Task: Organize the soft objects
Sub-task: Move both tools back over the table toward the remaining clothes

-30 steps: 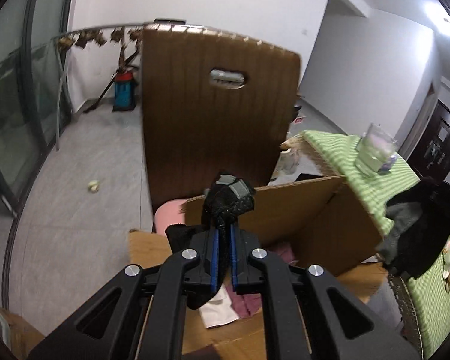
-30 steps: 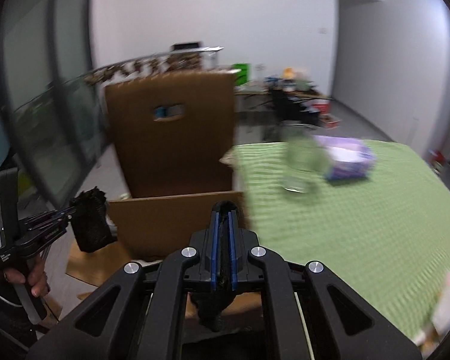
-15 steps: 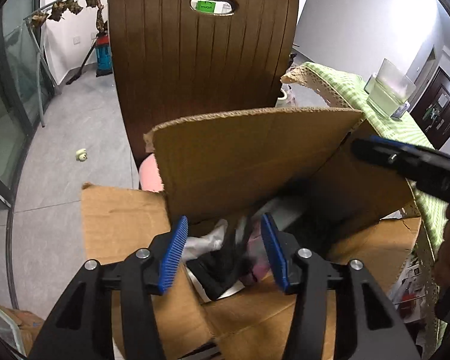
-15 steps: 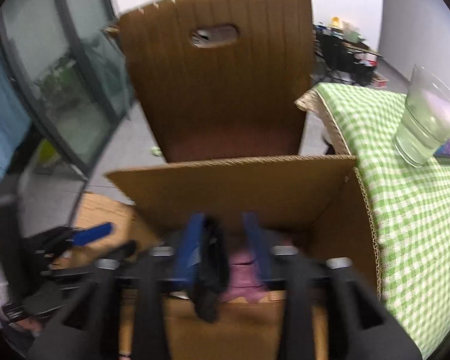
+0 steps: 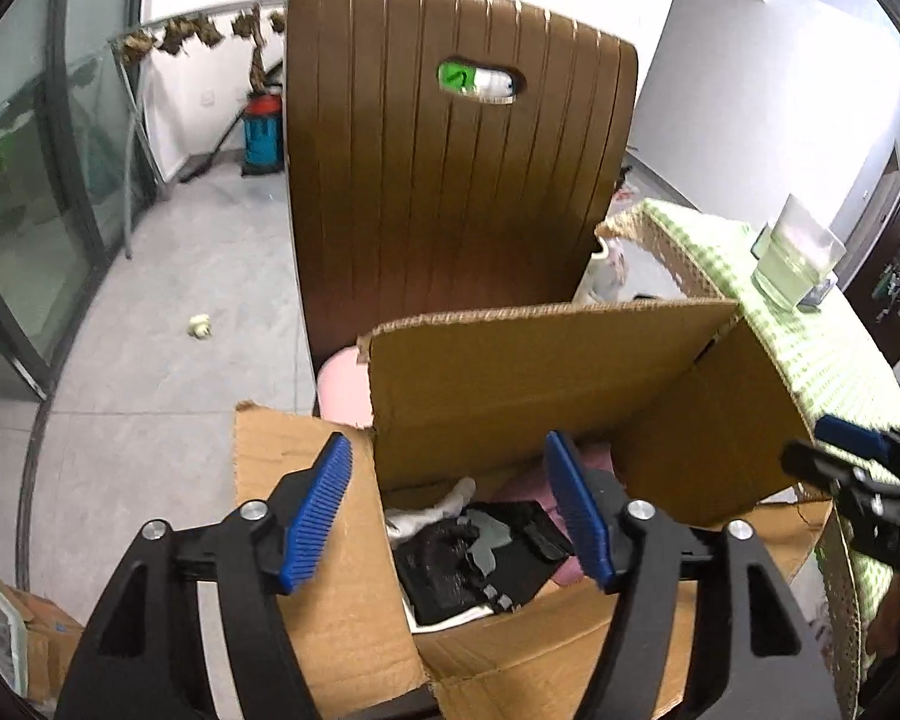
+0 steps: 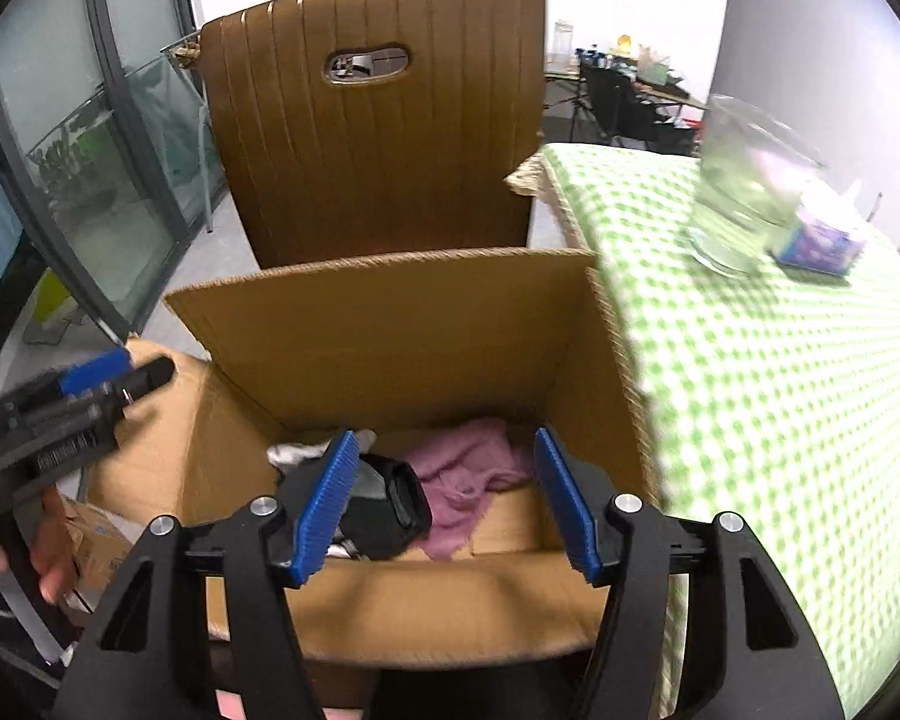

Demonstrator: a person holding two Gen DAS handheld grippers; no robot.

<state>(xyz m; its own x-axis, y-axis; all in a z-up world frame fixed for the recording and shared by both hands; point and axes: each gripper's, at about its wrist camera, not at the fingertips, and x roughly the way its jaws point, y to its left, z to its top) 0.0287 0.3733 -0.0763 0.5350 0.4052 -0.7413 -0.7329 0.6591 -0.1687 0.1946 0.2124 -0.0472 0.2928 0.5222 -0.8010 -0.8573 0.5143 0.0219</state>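
While both tools hang over the cardboard box (image 6: 390, 324), here's the call:
Left tool (image 5: 450, 510): jaws opening, nothing between the pads.
Right tool (image 6: 444, 495): opening too, empty.
Black glove (image 5: 468, 564): lying inside the box, under the left tool.
Pink cloth (image 6: 468, 468): in the box, beside the glove.
Progress: these items look stowed; whether more remain outside the box I cannot tell.

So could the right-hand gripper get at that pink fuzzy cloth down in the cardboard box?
Probably yes. The right gripper, jaws opening and empty, hangs over the open cardboard box; the pink fuzzy cloth lies uncovered beside a black glove.
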